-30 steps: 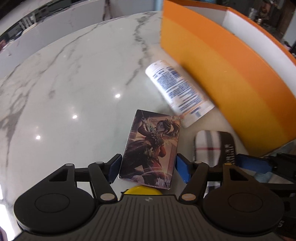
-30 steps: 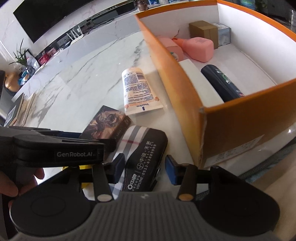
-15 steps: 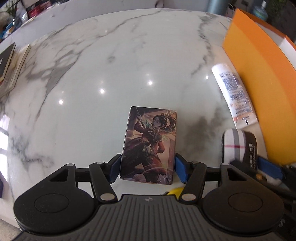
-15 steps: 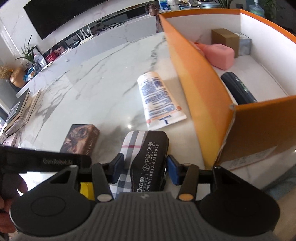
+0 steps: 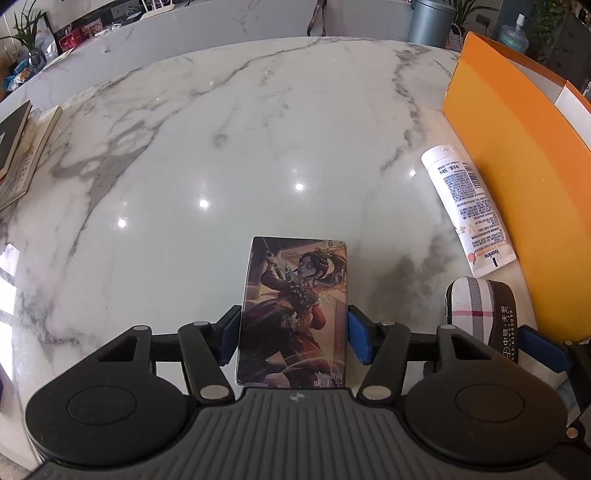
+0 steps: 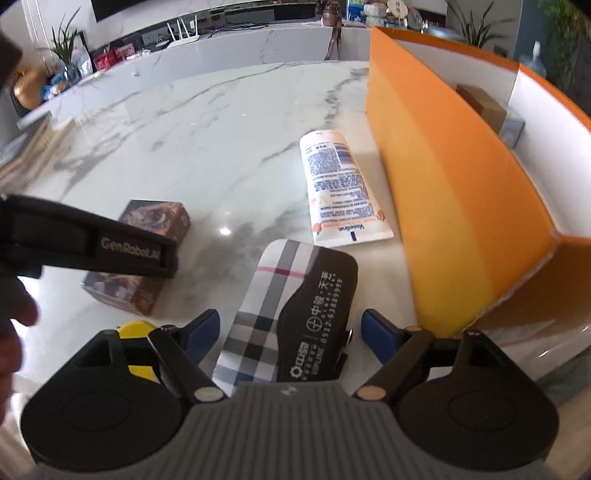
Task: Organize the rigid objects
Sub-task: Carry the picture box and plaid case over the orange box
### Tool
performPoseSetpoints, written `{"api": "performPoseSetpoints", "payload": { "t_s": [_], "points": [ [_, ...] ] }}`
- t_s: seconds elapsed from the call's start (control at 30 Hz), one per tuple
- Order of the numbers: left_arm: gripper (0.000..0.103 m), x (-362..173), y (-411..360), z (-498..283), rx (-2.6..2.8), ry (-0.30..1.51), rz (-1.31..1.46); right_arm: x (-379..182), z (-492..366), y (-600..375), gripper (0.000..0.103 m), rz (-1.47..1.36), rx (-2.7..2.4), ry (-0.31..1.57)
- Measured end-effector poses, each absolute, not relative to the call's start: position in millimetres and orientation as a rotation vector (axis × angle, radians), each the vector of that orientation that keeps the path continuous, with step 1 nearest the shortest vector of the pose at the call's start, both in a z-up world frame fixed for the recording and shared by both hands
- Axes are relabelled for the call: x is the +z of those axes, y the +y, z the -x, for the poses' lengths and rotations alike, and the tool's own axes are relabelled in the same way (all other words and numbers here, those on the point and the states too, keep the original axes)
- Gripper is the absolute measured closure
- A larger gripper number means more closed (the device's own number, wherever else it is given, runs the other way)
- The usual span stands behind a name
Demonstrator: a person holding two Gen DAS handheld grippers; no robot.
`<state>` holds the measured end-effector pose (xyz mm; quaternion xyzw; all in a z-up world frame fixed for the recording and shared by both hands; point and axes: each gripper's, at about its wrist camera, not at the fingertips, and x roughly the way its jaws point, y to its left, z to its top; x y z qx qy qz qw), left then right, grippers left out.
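My left gripper [image 5: 293,338] straddles an illustrated card box [image 5: 295,310] lying on the marble table; its blue pads sit close to both sides with small gaps, so it is open. My right gripper [image 6: 290,334] is open around a plaid and black case [image 6: 291,314], which also shows in the left wrist view [image 5: 480,314]. The pads stand apart from the case. The card box shows in the right wrist view [image 6: 144,254] under the left gripper's arm. A white lotion tube [image 6: 341,192] lies beside the orange box [image 6: 443,184].
The orange box holds a brown carton [image 6: 480,103] and other items at its far end. A yellow object [image 6: 138,332] lies by the right gripper's left finger. Books [image 5: 18,155] lie at the table's left edge. A grey can [image 5: 430,18] stands beyond the table.
Both grippers have swung left, so the orange box sits further right in view. The right gripper's jaws have opened wider around the plaid case. The left gripper stays around the card box.
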<state>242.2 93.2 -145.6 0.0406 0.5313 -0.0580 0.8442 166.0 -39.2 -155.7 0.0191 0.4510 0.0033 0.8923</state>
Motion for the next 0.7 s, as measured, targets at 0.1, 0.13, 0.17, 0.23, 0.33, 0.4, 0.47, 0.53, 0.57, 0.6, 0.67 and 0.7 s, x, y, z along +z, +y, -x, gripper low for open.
{"api": "performPoseSetpoints", "payload": {
  "t_s": [0.1, 0.13, 0.17, 0.23, 0.33, 0.4, 0.47, 0.53, 0.57, 0.6, 0.67, 0.7],
  "points": [
    [0.036, -146.2, 94.0, -242.7, -0.122, 1.121, -0.086, -154.4, -163.6, -36.5, 0.032, -0.005, 0.001, 0.927],
    [0.036, -146.1, 94.0, -242.5, -0.122, 1.122, -0.087, -154.2, -162.5, -37.1, 0.032, 0.000, 0.005, 0.928],
    [0.036, -146.1, 94.2, -242.7, -0.123, 1.124, -0.086, -154.1, -161.5, -38.4, 0.032, -0.001, 0.012, 0.928],
    [0.037, -145.9, 95.8, -242.5, -0.135, 1.131, -0.073, -153.1, -160.9, -41.0, 0.032, -0.005, 0.029, 0.935],
    [0.037, -138.1, 97.1, -235.8, -0.175, 1.127, -0.012, -149.1, -155.0, -52.6, 0.033, -0.085, 0.073, 0.942],
    [0.037, -129.6, 96.2, -230.9, -0.192, 1.107, 0.005, -147.7, -155.1, -62.9, 0.033, -0.178, 0.097, 0.954],
    [0.037, -122.6, 95.1, -226.2, -0.197, 1.097, 0.011, -145.9, -154.2, -73.3, 0.034, -0.252, 0.106, 0.962],
    [0.037, -117.0, 96.9, -219.9, -0.186, 1.093, 0.029, -143.8, -153.3, -77.9, 0.034, -0.287, 0.112, 0.964],
    [0.037, -114.2, 98.9, -216.1, -0.178, 1.093, 0.046, -142.0, -151.8, -80.1, 0.034, -0.301, 0.116, 0.961],
    [0.037, -110.9, 101.2, -212.1, -0.170, 1.094, 0.069, -139.8, -149.9, -80.6, 0.034, -0.308, 0.119, 0.954],
    [0.037, -102.6, 104.0, -202.9, -0.165, 1.095, 0.119, -132.3, -143.8, -81.7, 0.034, -0.305, 0.134, 0.927],
    [0.037, -98.6, 104.9, -198.4, -0.168, 1.093, 0.140, -128.3, -140.5, -82.9, 0.034, -0.304, 0.139, 0.916]
  ]
}}
